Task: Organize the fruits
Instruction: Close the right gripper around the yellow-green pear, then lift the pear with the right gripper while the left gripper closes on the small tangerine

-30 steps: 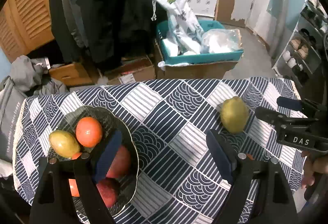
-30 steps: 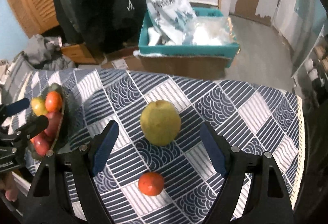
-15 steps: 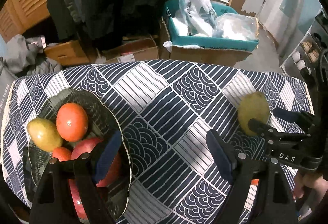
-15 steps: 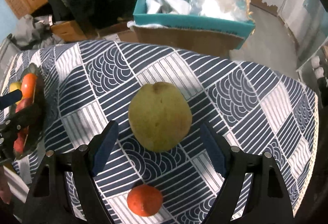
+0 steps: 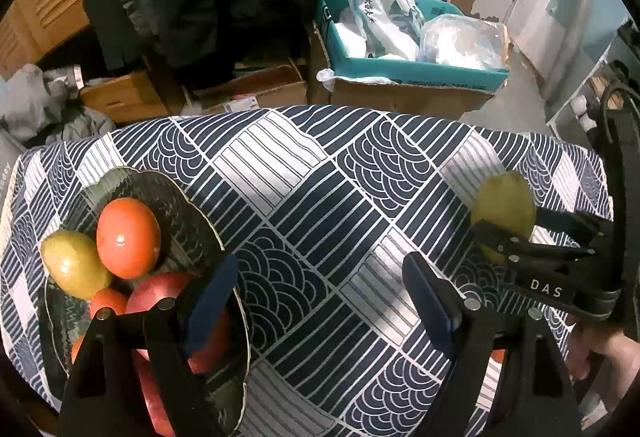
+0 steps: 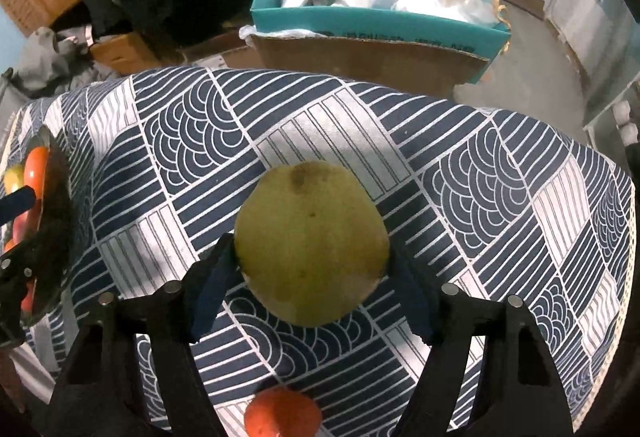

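Right tool (image 6: 310, 269): jaws just closing, now pinching round yellow-green pear (image 6: 311, 243). Squeeze gently; lift straight off patterned desk (image 6: 480, 197).

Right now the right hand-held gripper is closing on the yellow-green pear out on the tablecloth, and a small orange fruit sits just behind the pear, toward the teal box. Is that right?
Not quite. The small orange fruit lies in front of the yellow-green pear, on the near side toward the camera, not toward the teal box. The right wrist view shows this. The rest holds: the right hand-held gripper has just been closing, with the pear between its jaws on the tablecloth.
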A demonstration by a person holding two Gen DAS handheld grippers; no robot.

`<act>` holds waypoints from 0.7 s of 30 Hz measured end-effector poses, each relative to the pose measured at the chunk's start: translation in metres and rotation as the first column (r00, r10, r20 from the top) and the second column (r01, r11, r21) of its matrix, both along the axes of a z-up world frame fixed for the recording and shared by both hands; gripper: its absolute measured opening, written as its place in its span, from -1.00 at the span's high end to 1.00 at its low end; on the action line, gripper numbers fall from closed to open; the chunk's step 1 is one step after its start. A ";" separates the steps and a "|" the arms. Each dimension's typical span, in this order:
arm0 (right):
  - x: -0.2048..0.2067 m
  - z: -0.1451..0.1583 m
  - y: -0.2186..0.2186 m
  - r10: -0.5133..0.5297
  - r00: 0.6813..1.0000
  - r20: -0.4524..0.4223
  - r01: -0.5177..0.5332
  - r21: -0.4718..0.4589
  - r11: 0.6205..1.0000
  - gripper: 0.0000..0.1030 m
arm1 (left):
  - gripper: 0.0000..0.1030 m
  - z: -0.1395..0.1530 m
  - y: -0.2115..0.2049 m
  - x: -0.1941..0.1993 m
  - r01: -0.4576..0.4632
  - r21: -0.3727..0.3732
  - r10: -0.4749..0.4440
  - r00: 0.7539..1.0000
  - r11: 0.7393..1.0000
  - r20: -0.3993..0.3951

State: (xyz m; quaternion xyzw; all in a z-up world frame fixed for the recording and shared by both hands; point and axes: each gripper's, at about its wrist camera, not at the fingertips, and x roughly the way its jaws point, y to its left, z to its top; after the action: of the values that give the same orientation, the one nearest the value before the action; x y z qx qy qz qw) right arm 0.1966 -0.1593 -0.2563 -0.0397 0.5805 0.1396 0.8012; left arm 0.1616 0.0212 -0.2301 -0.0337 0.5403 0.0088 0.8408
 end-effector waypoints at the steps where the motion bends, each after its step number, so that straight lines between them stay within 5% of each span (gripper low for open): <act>1: 0.000 0.000 -0.001 -0.002 1.000 0.000 0.002 0.003 1.000 -0.45 | -0.67 0.000 0.000 0.000 -0.001 -0.003 0.001 1.000 1.000 0.000; 21: -0.039 0.039 -0.046 -0.083 0.994 0.064 0.082 0.026 0.996 -0.44 | -0.67 0.011 -0.054 -0.022 0.108 -0.042 -0.108 0.994 0.993 -0.004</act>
State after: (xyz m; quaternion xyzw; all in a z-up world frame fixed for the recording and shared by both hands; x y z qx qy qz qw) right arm 0.1577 -0.2057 -0.2169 -0.0108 0.5535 0.1119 0.8252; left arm 0.1392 -0.0331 -0.2186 -0.0222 0.5439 -0.0478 0.8375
